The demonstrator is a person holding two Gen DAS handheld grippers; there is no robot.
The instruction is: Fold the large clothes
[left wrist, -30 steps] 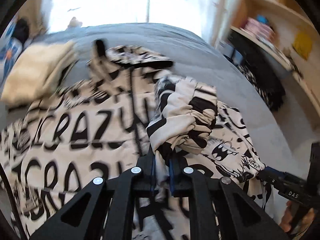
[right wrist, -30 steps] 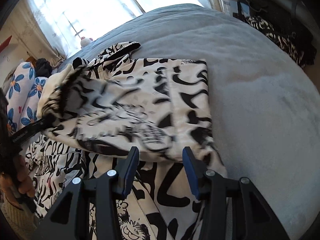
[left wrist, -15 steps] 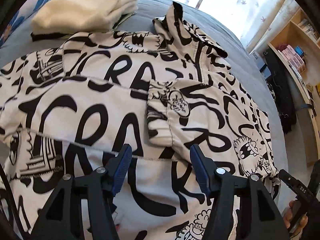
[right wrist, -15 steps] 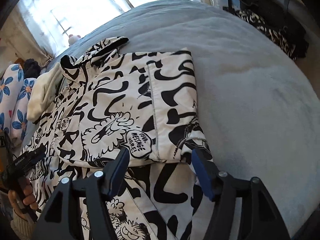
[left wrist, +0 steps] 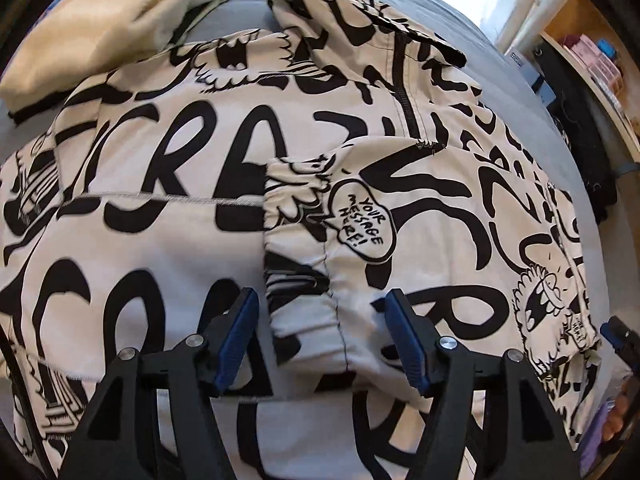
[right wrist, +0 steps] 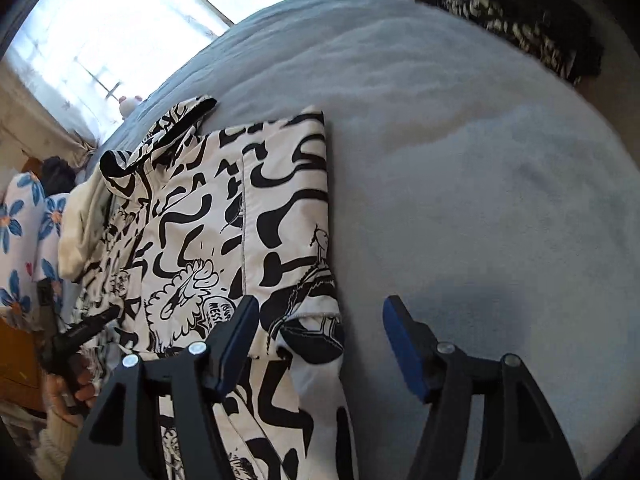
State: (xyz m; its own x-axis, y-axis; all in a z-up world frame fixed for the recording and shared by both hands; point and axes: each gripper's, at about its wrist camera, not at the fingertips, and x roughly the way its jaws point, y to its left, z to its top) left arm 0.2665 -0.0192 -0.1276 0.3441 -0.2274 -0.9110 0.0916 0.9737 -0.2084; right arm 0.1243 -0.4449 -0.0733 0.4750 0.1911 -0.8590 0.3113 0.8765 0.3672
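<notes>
Printed jacket [left wrist: 168,184] lay flat on the grey bed [right wrist: 460,160], 1 sleeve [left wrist: 360,240] folded across its front.
Left gripper [left wrist: 324,336] had just opened, straddling the sleeve cuff, pads clear; right gripper [right wrist: 320,344] gaped, jacket edge between, nothing held.

- Left wrist camera looked steeply down, close over the black-and-white graffiti-print hooded jacket [left wrist: 168,184].
- Right wrist camera looked down from the jacket's edge across the grey bed [right wrist: 460,168].
- Both views shared the jacket.

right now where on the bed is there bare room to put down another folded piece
The grey bedcover lies bare beside the printed jacket, toward the dark patterned clothes. The other side is crowded: a cream folded garment lies against the jacket.
</notes>
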